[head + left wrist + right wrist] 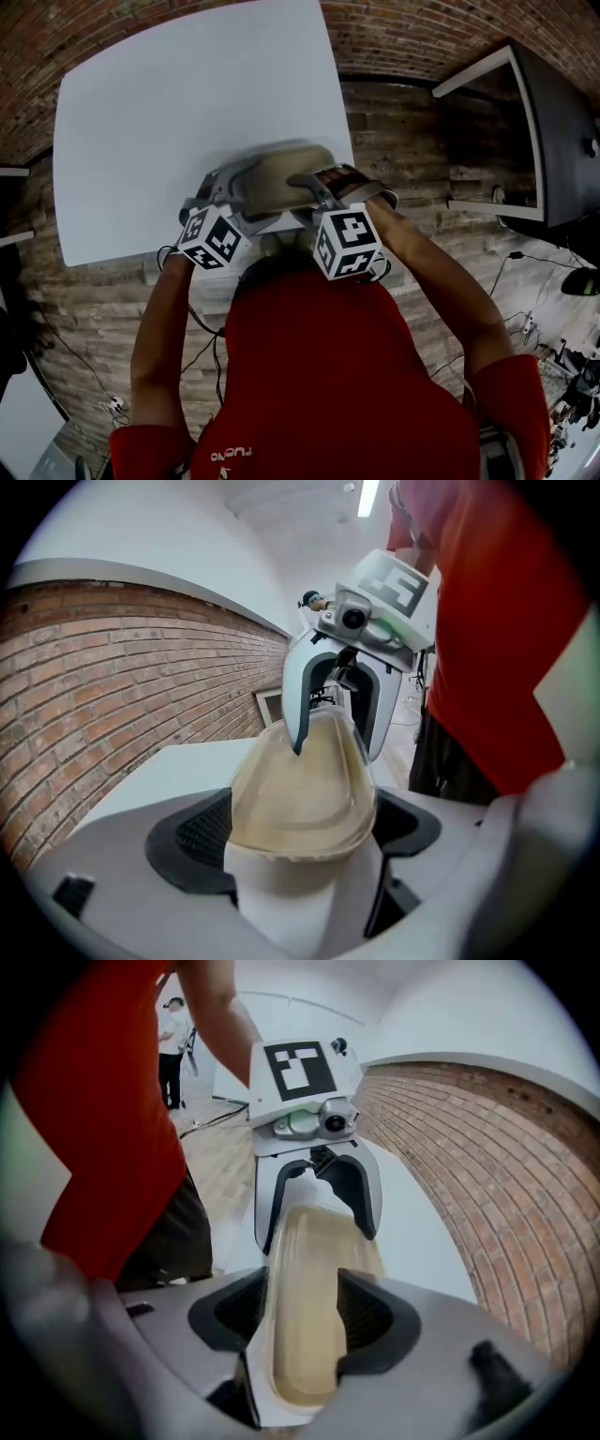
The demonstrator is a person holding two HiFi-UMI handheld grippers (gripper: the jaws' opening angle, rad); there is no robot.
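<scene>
Red shirt [347, 375] and forearms [159, 328] nearest, elbows out, wrists turned in so the grippers face each other. Left gripper [300, 829] and right gripper [302, 1312] each pinch an opposite end of the tan plastic tray [281, 176] — probably two holds because it looks thin and floppy. The tray sits level over the near edge of the white worktop [187, 103] — can't tell if it touches.

The beige container [281, 176] looks blurred in the head view.
</scene>
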